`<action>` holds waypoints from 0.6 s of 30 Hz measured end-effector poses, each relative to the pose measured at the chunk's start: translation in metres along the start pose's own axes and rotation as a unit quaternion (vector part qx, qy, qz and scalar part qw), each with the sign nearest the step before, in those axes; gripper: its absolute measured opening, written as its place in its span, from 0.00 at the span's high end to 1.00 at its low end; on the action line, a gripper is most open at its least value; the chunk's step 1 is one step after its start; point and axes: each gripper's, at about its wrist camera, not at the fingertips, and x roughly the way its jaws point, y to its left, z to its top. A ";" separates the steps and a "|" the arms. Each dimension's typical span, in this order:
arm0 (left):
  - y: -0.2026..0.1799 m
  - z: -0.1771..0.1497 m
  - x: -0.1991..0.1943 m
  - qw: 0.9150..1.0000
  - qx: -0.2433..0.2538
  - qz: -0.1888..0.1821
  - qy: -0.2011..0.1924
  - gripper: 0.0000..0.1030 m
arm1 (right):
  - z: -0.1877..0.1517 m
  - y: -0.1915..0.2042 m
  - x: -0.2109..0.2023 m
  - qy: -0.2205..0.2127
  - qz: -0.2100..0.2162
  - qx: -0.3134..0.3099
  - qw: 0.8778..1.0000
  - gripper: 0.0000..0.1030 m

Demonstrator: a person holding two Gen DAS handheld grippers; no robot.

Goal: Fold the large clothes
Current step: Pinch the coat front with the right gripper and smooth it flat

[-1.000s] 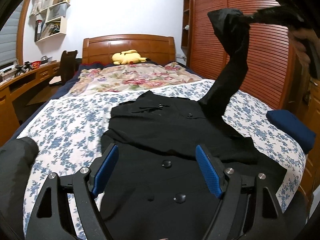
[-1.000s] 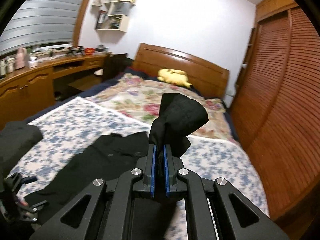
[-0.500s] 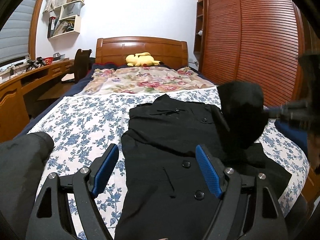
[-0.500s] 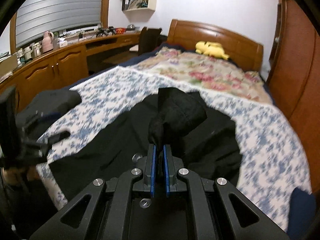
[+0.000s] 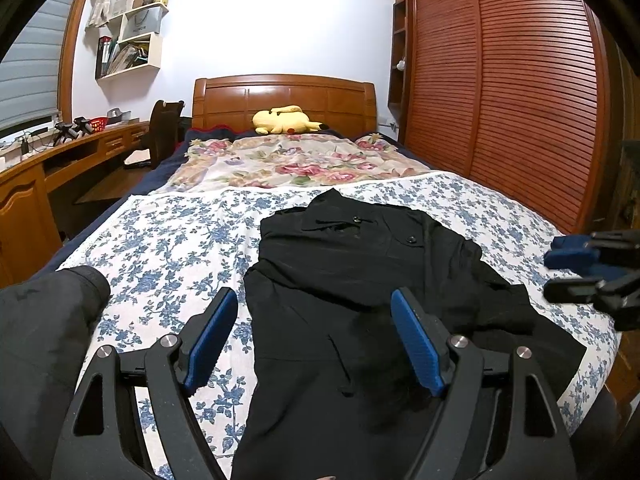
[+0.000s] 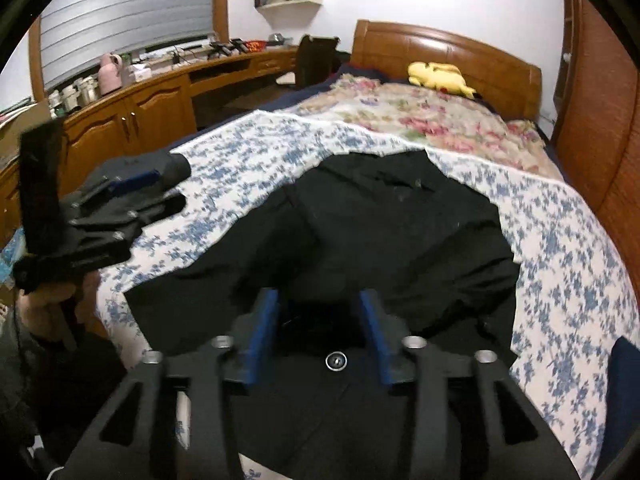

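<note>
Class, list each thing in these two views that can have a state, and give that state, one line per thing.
black coat: lies flat on the bed, one sleeve folded over its front.
left gripper: open, nothing between its pads.
right gripper: jaws opening, above the coat, pads not pressing on it.
wardrobe doors: closed.
window blind: lowered.
yellow plush toy: lying by the headboard.

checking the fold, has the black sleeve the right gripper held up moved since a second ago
Yes. The sleeve came down from against the wardrobe doors onto the black coat.
</note>
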 end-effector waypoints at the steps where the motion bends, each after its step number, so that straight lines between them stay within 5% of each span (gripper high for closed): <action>1: 0.002 0.000 -0.001 1.000 -0.001 0.001 0.000 0.23 | -0.002 0.000 0.002 -0.003 -0.002 -0.003 1.000 0.48; 10: 0.020 -0.006 -0.008 1.000 -0.007 0.015 0.001 0.23 | 0.003 -0.017 0.063 0.014 -0.014 0.009 1.000 0.47; 18: 0.041 -0.010 -0.021 0.999 -0.015 0.030 -0.003 0.23 | 0.029 0.010 0.145 0.052 0.028 0.025 0.998 0.47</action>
